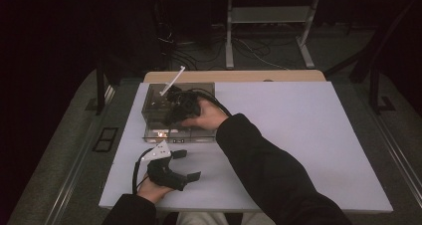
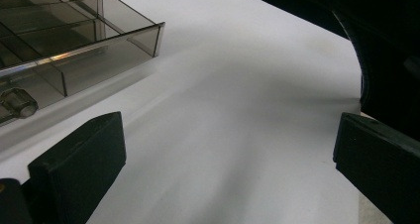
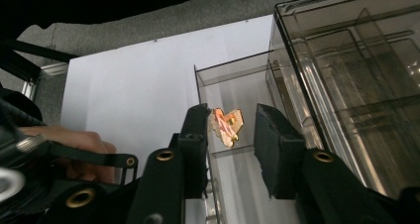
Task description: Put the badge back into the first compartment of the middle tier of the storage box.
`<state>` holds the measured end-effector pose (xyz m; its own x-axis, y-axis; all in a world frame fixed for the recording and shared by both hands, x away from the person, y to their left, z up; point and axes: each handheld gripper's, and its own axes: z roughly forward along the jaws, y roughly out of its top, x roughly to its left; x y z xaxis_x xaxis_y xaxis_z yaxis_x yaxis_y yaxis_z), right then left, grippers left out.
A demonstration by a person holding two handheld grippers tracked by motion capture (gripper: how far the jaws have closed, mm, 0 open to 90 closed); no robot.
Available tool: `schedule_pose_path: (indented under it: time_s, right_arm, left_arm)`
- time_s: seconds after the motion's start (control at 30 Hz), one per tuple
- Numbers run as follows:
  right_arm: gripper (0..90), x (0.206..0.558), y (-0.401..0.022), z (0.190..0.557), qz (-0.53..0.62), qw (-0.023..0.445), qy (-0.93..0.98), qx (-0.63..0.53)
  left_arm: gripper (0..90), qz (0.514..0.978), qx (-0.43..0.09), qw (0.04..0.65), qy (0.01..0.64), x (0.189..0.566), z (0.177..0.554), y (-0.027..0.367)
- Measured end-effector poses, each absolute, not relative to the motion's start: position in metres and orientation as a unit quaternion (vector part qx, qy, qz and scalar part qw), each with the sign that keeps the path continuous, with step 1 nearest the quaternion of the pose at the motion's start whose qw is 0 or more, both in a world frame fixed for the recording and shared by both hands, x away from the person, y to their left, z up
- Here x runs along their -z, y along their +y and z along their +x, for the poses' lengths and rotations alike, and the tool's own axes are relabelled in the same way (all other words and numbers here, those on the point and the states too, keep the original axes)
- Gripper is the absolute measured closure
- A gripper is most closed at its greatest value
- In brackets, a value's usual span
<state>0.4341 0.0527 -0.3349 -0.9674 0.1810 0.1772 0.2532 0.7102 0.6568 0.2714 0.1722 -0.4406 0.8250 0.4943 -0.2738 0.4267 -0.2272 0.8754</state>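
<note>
Near the worktop's front-left corner, left gripper resting, jaws wide apart, empty. Further back, right gripper over the smoky plastic drawer box near the back-left edge, jaws parted around a small orange piece in the open drawer.

Your right hand covers the middle of the smoky plastic organizer box. The small orange piece inside its drawer is too blurred to identify. Your left hand is partly hidden by its gripper.
</note>
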Motion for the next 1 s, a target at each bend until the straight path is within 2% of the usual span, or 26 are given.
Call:
schedule_pose_path:
  time_s: [0.33,0.37,0.4,0.57,0.63,0.7,0.8,0.83,1.0]
  right_arm:
    - [44.7,0.324,0.029,0.428,-0.139,0.033,-0.915,0.377]
    - [37.9,0.323,0.024,0.428,-0.142,0.027,-0.913,0.381]
    - [37.9,0.323,0.024,0.428,-0.142,0.027,-0.913,0.381]
    - [20.8,0.321,0.009,0.428,-0.160,0.021,-0.910,0.382]
    - [18.0,0.319,0.002,0.428,-0.165,0.024,-0.908,0.385]
    - [9.2,0.318,-0.006,0.428,-0.170,0.022,-0.905,0.389]
    - [8.4,0.316,-0.018,0.426,-0.189,0.022,-0.896,0.402]
    - [0.1,0.316,-0.022,0.427,-0.193,0.022,-0.894,0.404]
    - [0.0,0.316,-0.045,0.423,-0.204,0.024,-0.883,0.422]
  left_arm:
    - [0.0,0.786,-0.031,0.543,0.293,0.441,0.272,0.172]
    - [0.0,0.786,-0.032,0.543,0.293,0.441,0.272,0.172]
    - [0.0,0.786,-0.032,0.544,0.294,0.442,0.272,0.172]
    - [0.0,0.787,-0.031,0.540,0.295,0.442,0.272,0.171]
    - [0.0,0.786,-0.030,0.541,0.297,0.442,0.272,0.171]
    - [0.0,0.787,-0.031,0.540,0.296,0.442,0.272,0.171]
    - [0.0,0.787,-0.031,0.540,0.296,0.443,0.272,0.171]
    - [0.0,0.787,-0.032,0.541,0.296,0.443,0.272,0.171]
    - [0.0,0.786,-0.031,0.541,0.299,0.443,0.272,0.171]
